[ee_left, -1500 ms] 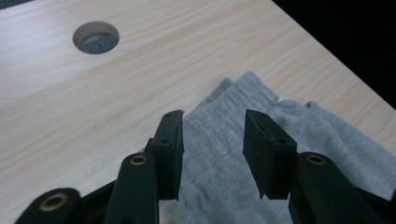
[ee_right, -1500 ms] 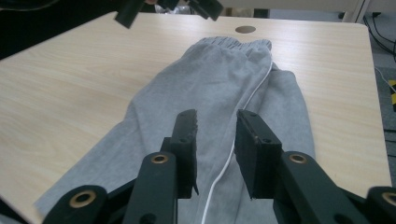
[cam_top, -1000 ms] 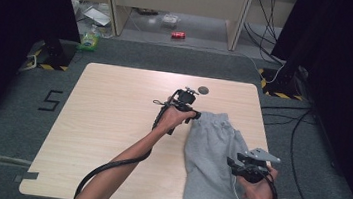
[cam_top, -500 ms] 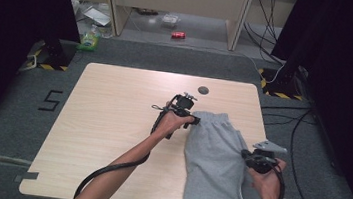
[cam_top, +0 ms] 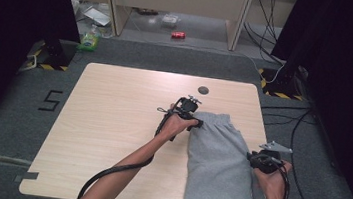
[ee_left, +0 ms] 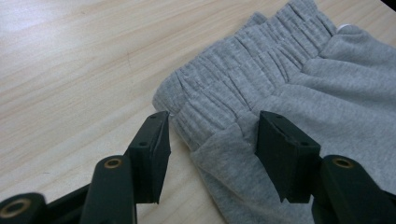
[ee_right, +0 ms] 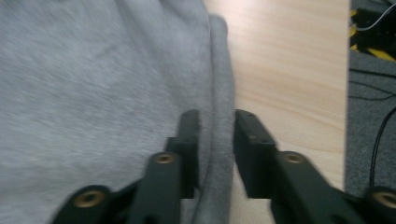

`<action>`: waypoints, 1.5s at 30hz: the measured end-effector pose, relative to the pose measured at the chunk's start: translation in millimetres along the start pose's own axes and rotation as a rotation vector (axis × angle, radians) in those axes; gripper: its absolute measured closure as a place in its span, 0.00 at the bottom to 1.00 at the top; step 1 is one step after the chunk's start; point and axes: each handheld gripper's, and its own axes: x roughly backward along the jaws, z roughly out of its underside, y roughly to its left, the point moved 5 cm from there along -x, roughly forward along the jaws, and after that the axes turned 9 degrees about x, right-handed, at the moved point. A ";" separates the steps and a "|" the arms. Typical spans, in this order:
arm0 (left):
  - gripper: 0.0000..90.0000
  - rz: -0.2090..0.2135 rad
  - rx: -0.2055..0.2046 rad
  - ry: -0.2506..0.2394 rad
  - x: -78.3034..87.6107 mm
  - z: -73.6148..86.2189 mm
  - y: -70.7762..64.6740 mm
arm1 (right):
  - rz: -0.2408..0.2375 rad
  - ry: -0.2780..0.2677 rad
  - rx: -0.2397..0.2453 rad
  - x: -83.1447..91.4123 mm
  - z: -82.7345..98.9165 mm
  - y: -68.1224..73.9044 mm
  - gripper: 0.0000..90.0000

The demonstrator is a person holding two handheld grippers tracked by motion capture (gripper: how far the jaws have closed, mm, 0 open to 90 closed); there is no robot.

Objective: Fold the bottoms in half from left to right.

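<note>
1. Clearly, the thing being handled is a pair of grey shorts (cam_top: 222, 170) in soft, fleecy jersey, folded lengthwise into a long narrow shape.
2. It lies flat on the right part of the pale wooden table (cam_top: 111, 122), with its gathered elastic waistband (ee_left: 243, 79) toward the far side and its hem at the near edge.
3. In the left gripper view the waistband shows tight ribbed puckers, and a folded layer of cloth overlaps just below it.
4. A small white spot sits at the far end of the waistband in that view; what it is cannot be told.
5. The left gripper (ee_left: 210, 154) sits at the waistband's left corner, jaws apart after just opening further; the corner lies between them, and the pads do not press on it.
6. The right gripper (ee_right: 217, 149) is at the shorts' right long edge, about midway along; its jaws have just been opening and stand narrowly apart.
7. The rolled edge of the cloth runs up between those jaws; the left pad lies against the fabric, and a gap shows at the right pad, so no firm pinch is seen.
8. A small dark round disc (cam_top: 203, 90) lies on the table beyond the shorts, apart from them.
9. On the floor past the table lie a red can (cam_top: 178, 35) and a green packet (cam_top: 89, 43).
</note>
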 end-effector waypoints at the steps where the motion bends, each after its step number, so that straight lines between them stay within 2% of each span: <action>1: 0.49 0.003 -0.005 0.001 1.2 0.4 -0.5 | -0.008 -0.009 0.008 6.8 0.4 3.3 0.72; 4: 0.48 0.010 -0.015 -0.004 5.3 0.7 -1.9 | -0.029 -0.013 0.029 25.3 9.7 17.4 0.66; 8: 0.46 0.015 -0.020 -0.004 11.8 2.0 -2.7 | -0.053 -0.001 0.033 39.2 32.0 34.5 0.64; 14: 0.44 0.004 -0.012 -0.009 17.2 3.3 2.7 | -0.066 0.040 0.032 52.2 58.7 46.5 0.65; 16: 0.44 0.000 -0.004 -0.008 15.9 3.8 4.3 | -0.073 0.053 0.036 53.4 64.9 49.2 0.69; 19: 0.44 -0.001 -0.003 -0.001 12.2 6.3 4.1 | -0.103 0.073 0.056 50.5 71.2 52.7 0.88; 20: 0.44 -0.001 -0.005 0.003 10.9 7.2 3.6 | -0.108 0.071 0.061 49.5 71.8 51.8 0.94; 22: 0.44 0.001 -0.004 0.003 8.6 8.6 2.7 | -0.113 0.057 0.054 51.2 70.3 47.9 0.97; 25: 0.44 0.001 0.000 0.000 4.2 9.8 2.5 | -0.086 0.030 0.068 64.6 62.9 40.3 0.97; 28: 0.44 0.007 0.027 -0.010 -1.3 9.5 1.1 | -0.058 -0.010 0.063 82.2 54.5 29.2 0.97; 30: 0.44 -0.011 0.005 -0.001 -5.1 10.9 -0.5 | -0.036 -0.001 0.061 86.5 54.6 20.8 0.97; 32: 0.43 -0.019 0.001 0.000 -7.5 11.7 -1.2 | -0.026 0.047 0.056 80.2 63.2 14.8 0.97; 34: 0.43 -0.025 0.004 0.004 -8.9 13.1 -0.6 | -0.044 0.101 0.048 65.0 77.9 10.9 0.97; 35: 0.43 -0.029 0.002 0.006 -9.3 13.4 0.2 | -0.056 0.111 0.039 57.6 84.5 10.1 0.97; 37: 0.43 -0.028 -0.002 -0.004 -8.5 12.1 1.2 | -0.053 0.089 0.014 55.5 87.2 9.7 0.96; 38: 0.43 -0.026 -0.001 -0.011 -8.0 11.4 1.1 | -0.053 0.085 0.017 56.4 86.3 10.5 0.95; 41: 0.43 -0.023 -0.002 -0.032 -6.1 7.6 -1.4 | -0.028 0.100 0.033 58.0 82.9 11.7 0.82; 45: 0.43 -0.031 -0.004 -0.044 -6.7 4.4 -2.7 | -0.006 0.068 0.038 59.6 71.0 11.5 0.71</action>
